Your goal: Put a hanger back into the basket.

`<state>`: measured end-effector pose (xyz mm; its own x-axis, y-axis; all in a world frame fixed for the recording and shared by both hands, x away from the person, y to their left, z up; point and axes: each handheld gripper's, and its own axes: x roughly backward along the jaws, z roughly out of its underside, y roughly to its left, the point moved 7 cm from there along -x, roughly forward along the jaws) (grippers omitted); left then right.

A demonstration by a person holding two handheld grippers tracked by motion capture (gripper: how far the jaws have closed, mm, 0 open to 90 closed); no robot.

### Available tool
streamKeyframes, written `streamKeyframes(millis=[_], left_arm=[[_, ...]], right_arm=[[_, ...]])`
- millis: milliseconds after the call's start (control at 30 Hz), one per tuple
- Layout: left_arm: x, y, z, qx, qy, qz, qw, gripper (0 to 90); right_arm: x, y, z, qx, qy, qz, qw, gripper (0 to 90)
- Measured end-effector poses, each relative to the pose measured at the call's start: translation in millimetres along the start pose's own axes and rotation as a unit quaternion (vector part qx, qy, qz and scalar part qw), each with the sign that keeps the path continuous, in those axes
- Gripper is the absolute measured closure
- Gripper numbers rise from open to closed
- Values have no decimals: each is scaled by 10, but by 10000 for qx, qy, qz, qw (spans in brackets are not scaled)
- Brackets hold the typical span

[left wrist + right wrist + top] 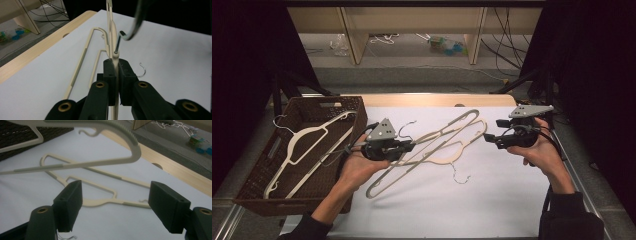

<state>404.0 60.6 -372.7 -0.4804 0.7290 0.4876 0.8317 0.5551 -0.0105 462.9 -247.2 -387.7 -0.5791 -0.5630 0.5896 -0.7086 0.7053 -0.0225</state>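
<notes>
White sheet covers the table (492, 210), wood strip along the far edge, dark room around, shelving and cables on the floor beyond. Brown wicker basket (254, 187) sits at the left edge with one white hanger (304, 145) already lying inside.

Left gripper (409, 146) is clamped on the neck of a beige hanger (444, 131), just under its metal hook (407, 127); in the left gripper view the pads (110, 75) squeeze the thin plastic stem from both sides. That hanger is lifted off the sheet, its frame reaching out toward the right gripper. Right gripper (489, 139) has its jaws spread wide with nothing between them, hovering beside the raised hanger's far shoulder near the right edge of the table.

A second beige hanger (100, 195) lies flat on the sheet near the middle, hook (460, 176) pointing to the near edge.

Handling judgement: hanger looks light, thin, rigid plastic with some flex in the long bars; smooth surface, so likely to pivot in a one-point pinch. Neck below the hook is the stiffest spot and the best grip; ribbed grey shoulder strips would give a second hold. Hooks could snag on the other hanger or the basket weave.
</notes>
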Motion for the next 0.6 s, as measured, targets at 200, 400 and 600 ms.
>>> streamKeyframes(millis=[200,400,600], left_arm=[[243,63,-113,404,-217,0,9989,857],[534,139,-187,817,-539,72,9952,857],[809,185,-210,1046,-631,47,9925,857]], right_arm=[[-10,74,95,95,114,13,9999,259],[-36,188,199,110,102,118,9998,236],[-34,379,323,185,44,71,9998,233]])
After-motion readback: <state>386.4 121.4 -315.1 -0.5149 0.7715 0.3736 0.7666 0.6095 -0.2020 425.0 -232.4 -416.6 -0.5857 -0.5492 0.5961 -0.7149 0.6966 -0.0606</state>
